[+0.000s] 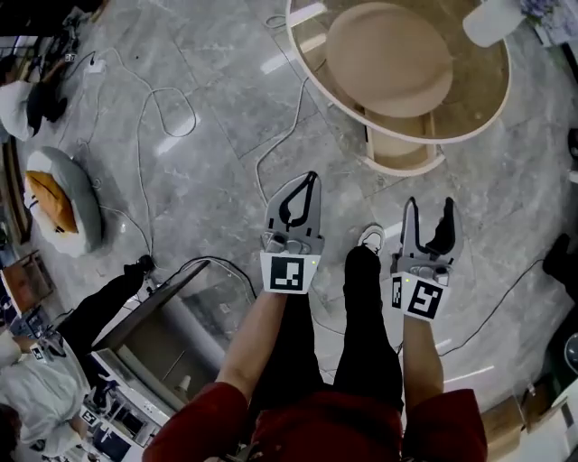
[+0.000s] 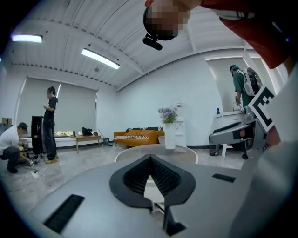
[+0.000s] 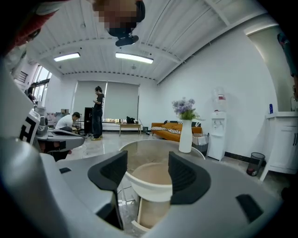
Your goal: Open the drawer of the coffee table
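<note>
The round coffee table (image 1: 502,99) stands ahead of me, a pale rim around a beige drum (image 1: 388,59). Its curved beige drawer (image 1: 402,152) sits under the drum on the near side, and its front shows a little past the drum's edge. My left gripper (image 1: 310,178) is shut and empty, in the air short of the table. To its right, my right gripper (image 1: 427,209) is open and empty, pointing at the drawer. In the right gripper view the drum (image 3: 151,179) and drawer (image 3: 149,211) show between the open jaws (image 3: 148,168). The left gripper view has the jaws (image 2: 150,159) closed tip to tip.
A white vase (image 1: 492,20) with flowers stands on the table's far side. Cables (image 1: 149,117) trail over the grey marble floor. A round cushion (image 1: 59,203) lies at the left. A crouching person and equipment (image 1: 149,338) are at the lower left. My own leg and shoe (image 1: 370,239) are between the grippers.
</note>
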